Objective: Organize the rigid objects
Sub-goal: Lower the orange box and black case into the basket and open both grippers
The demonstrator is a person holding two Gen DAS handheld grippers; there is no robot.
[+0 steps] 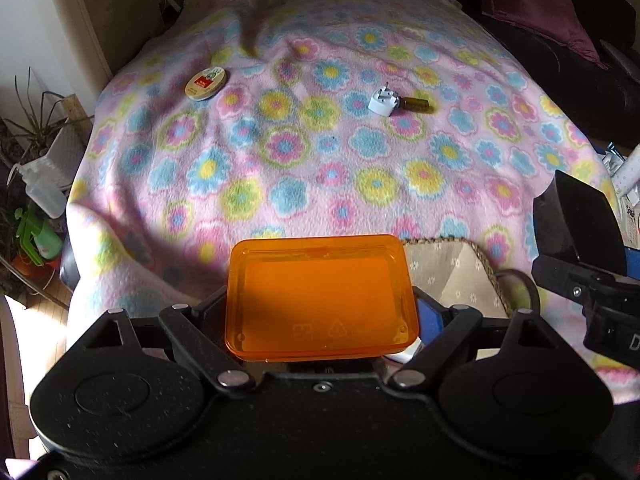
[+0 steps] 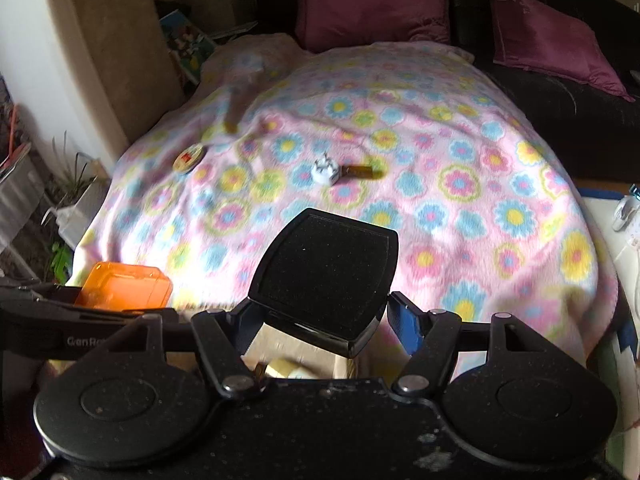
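My left gripper (image 1: 322, 312) is shut on an orange translucent plastic box (image 1: 320, 296), held flat above the near edge of the flowered blanket (image 1: 360, 168); the box also shows in the right wrist view (image 2: 124, 286). My right gripper (image 2: 324, 312) is shut on a black rectangular case (image 2: 326, 270), which also shows in the left wrist view (image 1: 576, 216). On the blanket lie a round tin (image 1: 206, 83), a white plug adapter (image 1: 383, 101) and a small brown bottle (image 1: 416, 103). They also show in the right wrist view: the tin (image 2: 189, 158), the adapter (image 2: 326, 170), the bottle (image 2: 362, 171).
A beige patterned basket (image 1: 452, 276) sits just below my grippers; some objects in it show in the right wrist view (image 2: 288, 368). Maroon cushions (image 2: 372, 0) lie on a dark sofa (image 2: 580, 112) behind. Plants and a spray bottle (image 1: 40, 188) stand at the left.
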